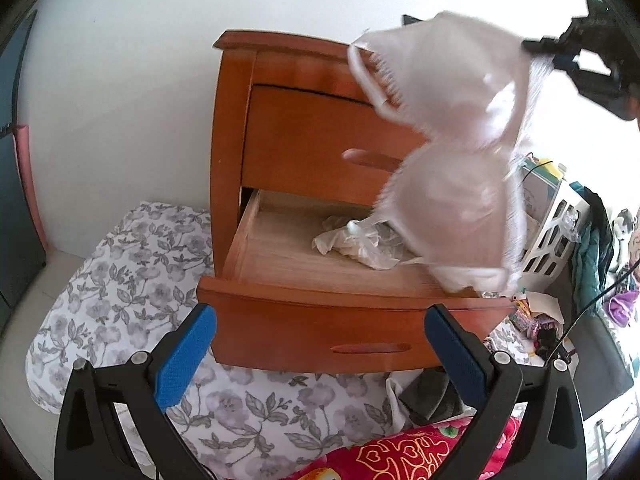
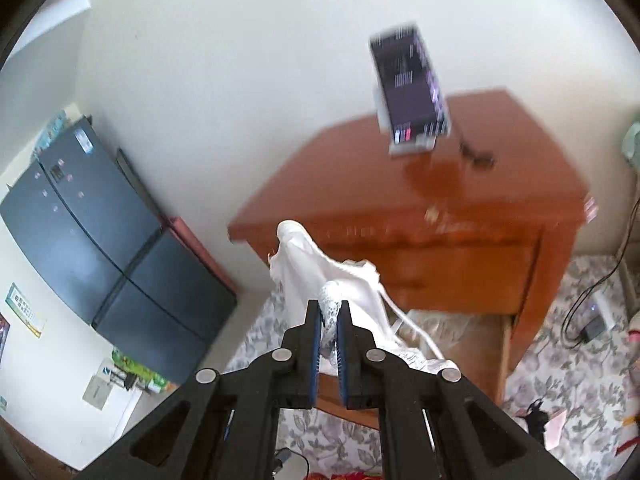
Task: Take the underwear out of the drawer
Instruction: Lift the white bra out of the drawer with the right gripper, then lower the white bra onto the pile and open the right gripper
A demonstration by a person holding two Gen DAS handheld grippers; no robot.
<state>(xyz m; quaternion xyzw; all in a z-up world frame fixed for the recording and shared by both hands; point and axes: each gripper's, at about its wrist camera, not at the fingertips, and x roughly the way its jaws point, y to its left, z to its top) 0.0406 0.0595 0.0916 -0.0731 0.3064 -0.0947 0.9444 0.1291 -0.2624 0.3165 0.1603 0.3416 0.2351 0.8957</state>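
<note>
A white lace bra (image 1: 452, 148) hangs in the air over the open bottom drawer (image 1: 320, 280) of a wooden nightstand (image 1: 288, 128). My right gripper (image 1: 560, 56) at the upper right holds it by the top edge. In the right wrist view my right gripper (image 2: 329, 320) is shut on the bra (image 2: 312, 268), its blue pads pinching the lace. More white fabric (image 1: 360, 244) lies crumpled inside the drawer. My left gripper (image 1: 320, 344) stands open in front of the drawer front, holding nothing.
A floral grey mattress (image 1: 120, 280) lies on the floor around the nightstand, with a red patterned blanket (image 1: 420, 452) nearby. A phone on a stand (image 2: 412, 92) sits on the nightstand top. A dark refrigerator (image 2: 100, 232) stands left. A white basket (image 1: 552, 232) and clutter lie right.
</note>
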